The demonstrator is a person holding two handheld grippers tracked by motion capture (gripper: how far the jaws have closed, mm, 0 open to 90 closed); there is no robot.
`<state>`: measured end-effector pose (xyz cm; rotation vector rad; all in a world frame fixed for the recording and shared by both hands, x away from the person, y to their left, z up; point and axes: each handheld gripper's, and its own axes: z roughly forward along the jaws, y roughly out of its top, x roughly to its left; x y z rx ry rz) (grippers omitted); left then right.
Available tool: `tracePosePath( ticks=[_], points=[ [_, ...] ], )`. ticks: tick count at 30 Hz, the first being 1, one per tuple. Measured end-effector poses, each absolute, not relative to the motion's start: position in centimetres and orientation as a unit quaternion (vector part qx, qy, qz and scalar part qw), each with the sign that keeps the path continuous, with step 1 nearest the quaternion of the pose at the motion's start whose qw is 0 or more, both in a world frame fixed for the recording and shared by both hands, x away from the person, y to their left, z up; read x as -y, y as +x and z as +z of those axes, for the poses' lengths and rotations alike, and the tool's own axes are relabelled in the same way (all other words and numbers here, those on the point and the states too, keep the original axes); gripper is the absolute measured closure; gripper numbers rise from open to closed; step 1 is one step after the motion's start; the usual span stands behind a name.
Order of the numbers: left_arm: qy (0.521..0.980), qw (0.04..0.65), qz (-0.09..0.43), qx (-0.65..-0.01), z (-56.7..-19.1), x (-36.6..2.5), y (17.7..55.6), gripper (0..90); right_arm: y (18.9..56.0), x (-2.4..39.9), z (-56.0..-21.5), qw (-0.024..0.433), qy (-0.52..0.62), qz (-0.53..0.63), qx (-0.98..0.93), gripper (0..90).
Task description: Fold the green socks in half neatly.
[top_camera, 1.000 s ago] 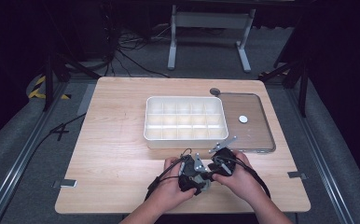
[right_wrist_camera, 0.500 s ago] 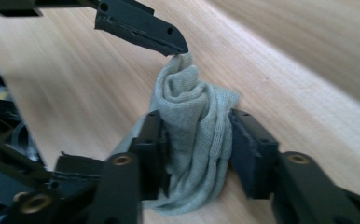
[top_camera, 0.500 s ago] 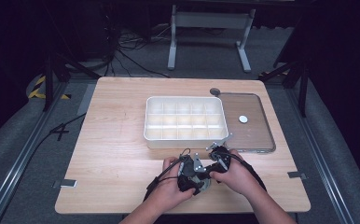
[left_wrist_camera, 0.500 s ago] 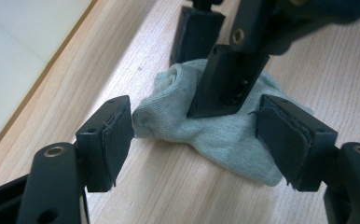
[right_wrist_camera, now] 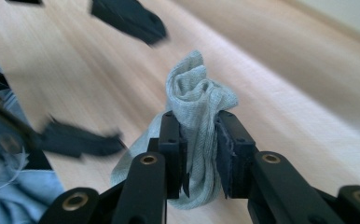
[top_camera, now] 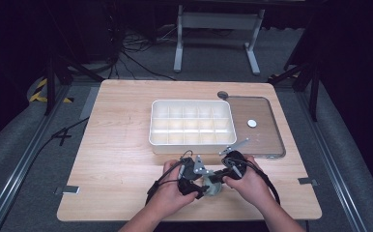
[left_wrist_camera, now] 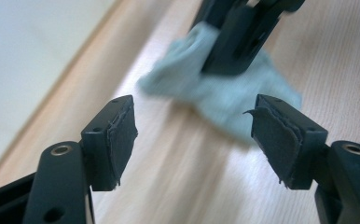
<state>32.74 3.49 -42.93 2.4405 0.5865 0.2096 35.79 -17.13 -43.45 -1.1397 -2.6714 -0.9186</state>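
I'm pinching the grey cloth [right_wrist_camera: 194, 121] with the right gripper [right_wrist_camera: 199, 135]; its jaws have just been closing and are now pressing on a bunched fold between the pads. The cloth is sitting on the bench [top_camera: 117, 145] near my edge, in front of the white compartment tray [top_camera: 192, 122], between my two hands; in the high view it is showing as a small grey wad [top_camera: 212, 189] under the grippers.

The left gripper [left_wrist_camera: 194, 140] is hanging just beside it with its jaws spread and nothing between them; the cloth [left_wrist_camera: 225, 93] is lying ahead of them, with the right gripper's black jaws planted on it.

Notes for doing this step well, as I'm judging it:
- The right gripper is biting a thick crumple, not an edge. That's fine for a lift, poor for spreading or folding. I'm keeping the pinch firm so the fold isn't slipping out.
- I'm aiming the left gripper at a free corner on the near side, well off the right jaws, so the two aren't colliding.
- I'm coming in low and level, one pad skimming the bench, so it's getting under a single layer.
- I'm closing the left only once fabric is clearly between the pads.
- The tray wall is close; I'm pulling away from it.
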Motion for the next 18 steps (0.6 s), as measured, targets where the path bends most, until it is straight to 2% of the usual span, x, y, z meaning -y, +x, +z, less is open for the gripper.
tracePosePath(
  ticks=[10,18],
  points=[
    [0.904,0.315,0.093,-0.273,-41.6,-7.8,34.3,31.9,35.6,19.0,-40.3,-0.018,-0.347,-0.337,0.875,73.6],
    [0.894,0.337,0.089,-0.281,-41.1,-9.6,34.6,31.8,36.7,20.1,-37.5,-0.059,-0.337,-0.360,0.868,73.5]
  ],
)
